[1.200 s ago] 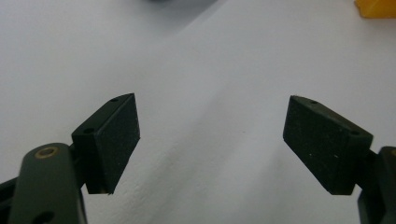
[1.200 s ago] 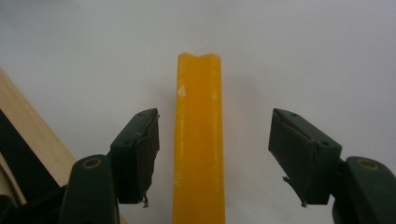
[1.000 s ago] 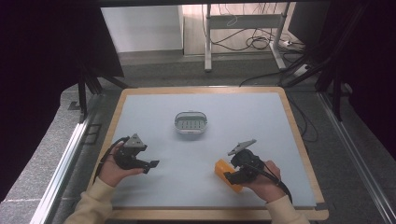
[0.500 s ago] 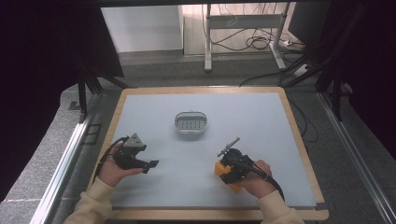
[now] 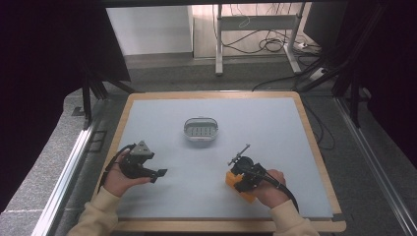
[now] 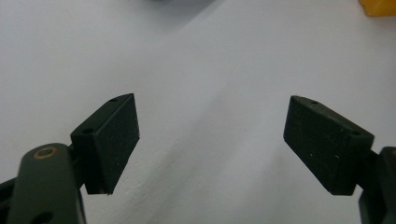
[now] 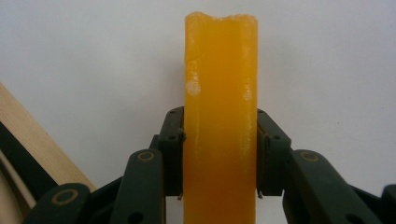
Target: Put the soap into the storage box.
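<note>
Right gripper sits near the front right of the tabletop, jaws clamped on the orange block. In the right gripper view the block stands between the two pads, both pressing its sides, top end sticking out past the jaws. The jaws have just been closing, and the block is between them. From the high view the block appears to rest on the tabletop, in front of and right of the tray, well apart from it. Hand wraps the gripper from the front edge side, cable looping off to the right.

Left gripper is in front of and left of the tray, well apart from it, with its grey plate on top. Its jaws are spread wide with nothing between; the left gripper view shows only bare white surface between the pads. A sliver of the orange block shows at the top right corner of that view. The left hand holds it low over the tabletop; can't tell if it touches.

The tray is a small oval grey thing with a dotted inside, sitting mid-tabletop, behind both grippers. The block is nearer the front wooden edge than the tray is. The two grippers are well apart from each other, the tray roughly between them and further back.
</note>
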`<state>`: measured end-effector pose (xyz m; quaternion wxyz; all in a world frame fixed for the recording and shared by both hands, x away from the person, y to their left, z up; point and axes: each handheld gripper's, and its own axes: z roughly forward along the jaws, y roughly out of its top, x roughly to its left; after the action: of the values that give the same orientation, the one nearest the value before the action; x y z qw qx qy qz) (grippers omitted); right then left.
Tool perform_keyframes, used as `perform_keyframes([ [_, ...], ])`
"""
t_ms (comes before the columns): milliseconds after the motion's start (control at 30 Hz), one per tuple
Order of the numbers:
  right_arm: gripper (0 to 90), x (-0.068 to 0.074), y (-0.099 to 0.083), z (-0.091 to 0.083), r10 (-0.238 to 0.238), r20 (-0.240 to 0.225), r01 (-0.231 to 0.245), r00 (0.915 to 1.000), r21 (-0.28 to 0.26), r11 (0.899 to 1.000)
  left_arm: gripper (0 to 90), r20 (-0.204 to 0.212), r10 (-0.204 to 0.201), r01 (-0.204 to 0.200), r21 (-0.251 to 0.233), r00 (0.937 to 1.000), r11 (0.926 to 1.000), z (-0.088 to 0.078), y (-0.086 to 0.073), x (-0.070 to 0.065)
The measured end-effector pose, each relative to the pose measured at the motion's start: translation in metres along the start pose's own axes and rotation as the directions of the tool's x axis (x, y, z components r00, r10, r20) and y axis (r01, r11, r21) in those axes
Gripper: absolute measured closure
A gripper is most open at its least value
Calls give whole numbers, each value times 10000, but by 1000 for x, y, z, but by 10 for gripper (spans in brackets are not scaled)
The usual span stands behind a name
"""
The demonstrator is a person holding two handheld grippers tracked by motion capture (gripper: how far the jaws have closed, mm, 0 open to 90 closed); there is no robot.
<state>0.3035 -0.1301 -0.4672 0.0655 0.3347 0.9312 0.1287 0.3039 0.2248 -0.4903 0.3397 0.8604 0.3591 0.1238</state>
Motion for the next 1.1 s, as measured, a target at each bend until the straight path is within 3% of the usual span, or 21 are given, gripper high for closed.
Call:
perform_keyframes([
  [133,616,0,0,-2,-114,95,113,9999,75,9999,182,-2,21,-21,-6,10000,10000,-1,0,1],
  [500,617,-6,1,-17,-171,-27,170,9998,-384,9991,182,9,27,-27,-89,10000,10000,-4,0,1],
  [1100,616,-30,12,-30,-252,-322,219,9992,-980,9949,182,-14,-7,7,-60,10000,10000,-5,0,1],
])
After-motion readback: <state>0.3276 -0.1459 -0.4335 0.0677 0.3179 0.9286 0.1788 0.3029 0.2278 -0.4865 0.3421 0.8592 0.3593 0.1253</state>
